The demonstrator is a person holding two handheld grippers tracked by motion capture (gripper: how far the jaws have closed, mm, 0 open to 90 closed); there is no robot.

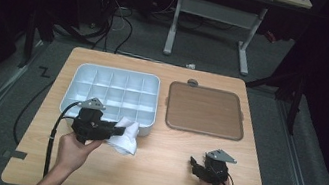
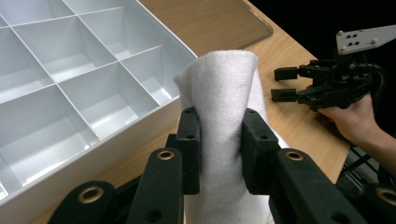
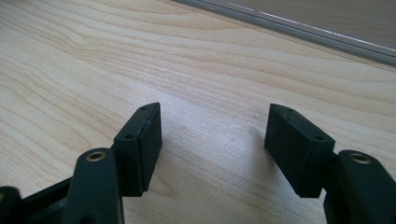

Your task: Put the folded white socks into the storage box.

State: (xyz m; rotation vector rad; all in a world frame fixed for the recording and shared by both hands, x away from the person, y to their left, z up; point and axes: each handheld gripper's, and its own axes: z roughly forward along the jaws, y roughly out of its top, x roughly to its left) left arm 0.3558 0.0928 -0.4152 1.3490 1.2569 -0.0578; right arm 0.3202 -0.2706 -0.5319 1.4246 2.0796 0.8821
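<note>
Item: white sock point(image 2: 223, 93), soft knitted cloth, bunched into a loose roll. Location: near-left part of the wooden table point(image 1: 159, 173), just beside the front right corner of the white compartment tray point(image 1: 79, 75), apparently touching or overlapping its rim; whether any part of it is lifted off the table cannot be told. Holder: left gripper point(image 2: 219, 149), jaws pressed in on both flanks of the roll, the cloth visibly pinched between the pads and bulging above them toward the tray. Position relative to the gripper: the sock stands between and ahead of the jaws, its rounded top rising past the fingertips, the rest spilling below and to the right. Handling, by judgement: light, limp, compressible, not fragile; it will sag and unroll if taken by a loose edge, so the grip belongs on the thick bunched middle, where it now sits. Friction of knit on the pads looks good, so slipping seems unlikely. Second tool: right gripper point(image 3: 212, 140), jaws spread apart with nothing between them, held low over bare table at the near right, well apart from the sock. Also present: brown flat lid point(image 1: 205, 110), right of the tray.
</note>
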